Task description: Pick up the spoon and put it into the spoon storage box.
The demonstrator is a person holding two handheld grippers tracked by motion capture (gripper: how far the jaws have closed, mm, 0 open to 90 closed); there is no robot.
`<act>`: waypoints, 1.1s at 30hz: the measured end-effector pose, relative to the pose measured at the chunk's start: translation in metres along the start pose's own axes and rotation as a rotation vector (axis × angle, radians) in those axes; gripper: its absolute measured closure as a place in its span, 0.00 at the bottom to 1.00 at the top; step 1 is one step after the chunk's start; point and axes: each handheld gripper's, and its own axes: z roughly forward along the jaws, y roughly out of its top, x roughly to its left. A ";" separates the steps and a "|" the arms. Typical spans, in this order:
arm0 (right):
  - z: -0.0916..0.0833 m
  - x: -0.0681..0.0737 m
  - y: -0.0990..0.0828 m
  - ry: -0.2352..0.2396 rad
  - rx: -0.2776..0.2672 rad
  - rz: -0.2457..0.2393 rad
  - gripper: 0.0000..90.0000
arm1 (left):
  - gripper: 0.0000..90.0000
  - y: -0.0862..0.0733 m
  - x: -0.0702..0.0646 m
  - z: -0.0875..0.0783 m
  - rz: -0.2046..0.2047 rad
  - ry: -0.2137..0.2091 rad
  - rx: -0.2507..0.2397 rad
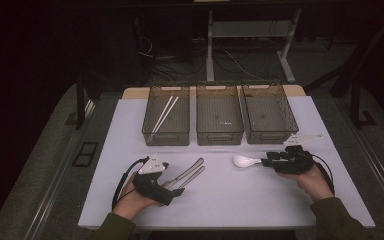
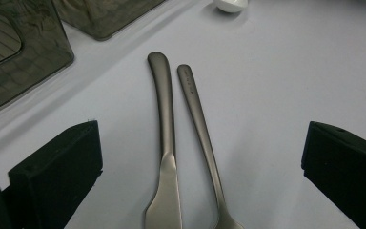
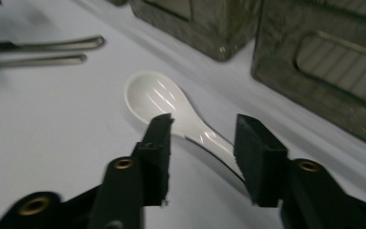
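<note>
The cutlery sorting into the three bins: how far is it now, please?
Done, it seems: a pair of chopsticks lies in the left bin. In hand: the right gripper has its jaws open around the handle of the white spoon, which lies on the table. Left: the two metal utensils lie between the open jaws of the left gripper, not gripped.

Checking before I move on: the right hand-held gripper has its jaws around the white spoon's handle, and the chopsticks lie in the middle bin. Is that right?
Not quite. The chopsticks lie in the left bin, not the middle one, as the high view shows. The rest holds: the right hand-held gripper has its jaws on either side of the white spoon at its handle.
</note>
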 end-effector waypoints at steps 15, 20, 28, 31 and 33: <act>0.038 0.002 0.040 0.077 -0.009 -0.037 0.34 | 0.00 0.000 0.001 0.000 -0.006 0.000 -0.007; 0.049 0.004 0.038 0.091 0.019 -0.040 0.36 | 0.00 0.000 0.000 0.000 -0.003 -0.004 -0.010; 0.055 0.005 0.030 0.091 0.072 -0.050 0.37 | 0.00 0.000 0.000 0.000 -0.004 -0.005 -0.010; 0.059 0.005 0.028 0.086 0.087 -0.058 0.37 | 0.00 0.000 0.001 0.000 -0.002 -0.006 -0.005; 0.060 0.006 0.028 0.089 0.094 -0.058 0.38 | 0.00 0.000 0.001 0.000 -0.004 -0.005 -0.006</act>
